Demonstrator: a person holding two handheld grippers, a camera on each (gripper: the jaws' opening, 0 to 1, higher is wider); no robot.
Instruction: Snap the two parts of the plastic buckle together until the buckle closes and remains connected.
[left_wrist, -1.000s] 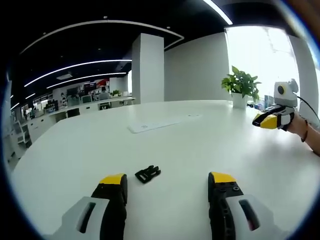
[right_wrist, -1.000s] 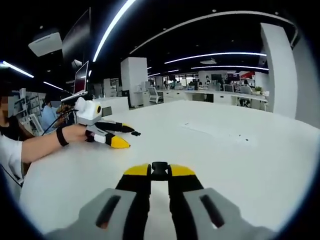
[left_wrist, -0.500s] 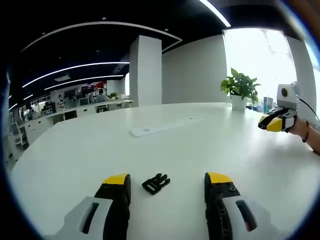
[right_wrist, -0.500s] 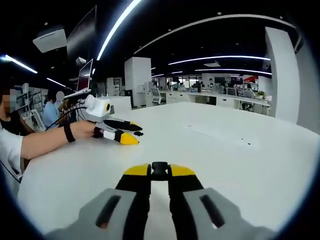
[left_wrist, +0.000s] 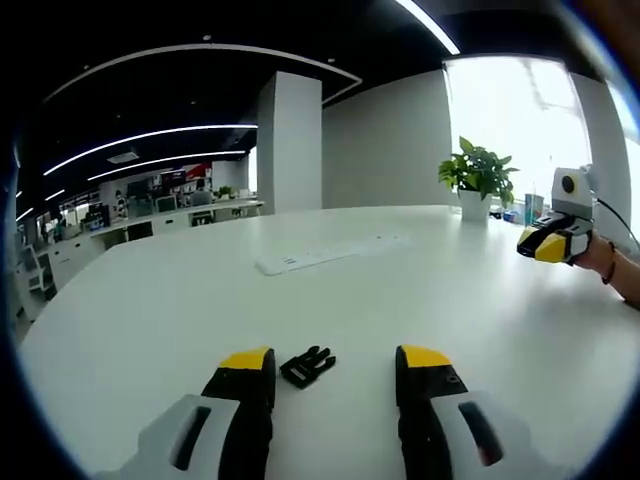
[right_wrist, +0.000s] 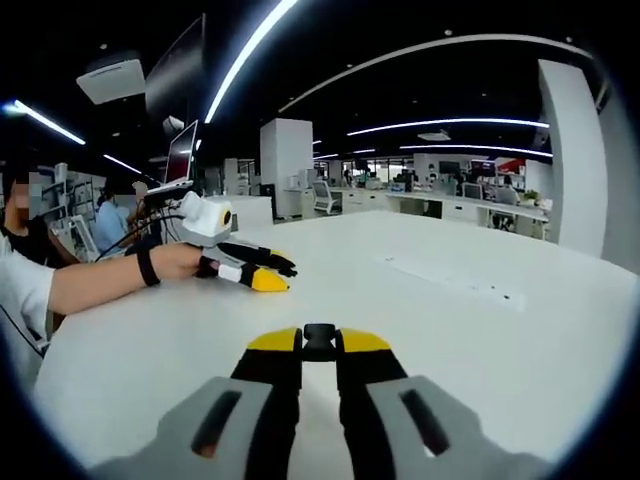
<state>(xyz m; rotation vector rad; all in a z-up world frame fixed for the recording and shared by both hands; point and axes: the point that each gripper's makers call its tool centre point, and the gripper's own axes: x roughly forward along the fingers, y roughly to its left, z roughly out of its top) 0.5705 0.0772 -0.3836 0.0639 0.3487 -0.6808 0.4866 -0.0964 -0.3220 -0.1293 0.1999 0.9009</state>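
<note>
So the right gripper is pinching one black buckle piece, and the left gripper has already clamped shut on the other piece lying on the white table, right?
Not quite. The left gripper is open; in the left gripper view the other buckle piece lies on the white table between its jaws, not clamped. The right gripper is indeed shut on a black buckle piece.

a white power strip (left_wrist: 330, 252) lies flat toward the far side of the white table (left_wrist: 150, 300). a potted plant (left_wrist: 480, 180) stands at the table's far edge beside the bright window (left_wrist: 515, 110).
</note>
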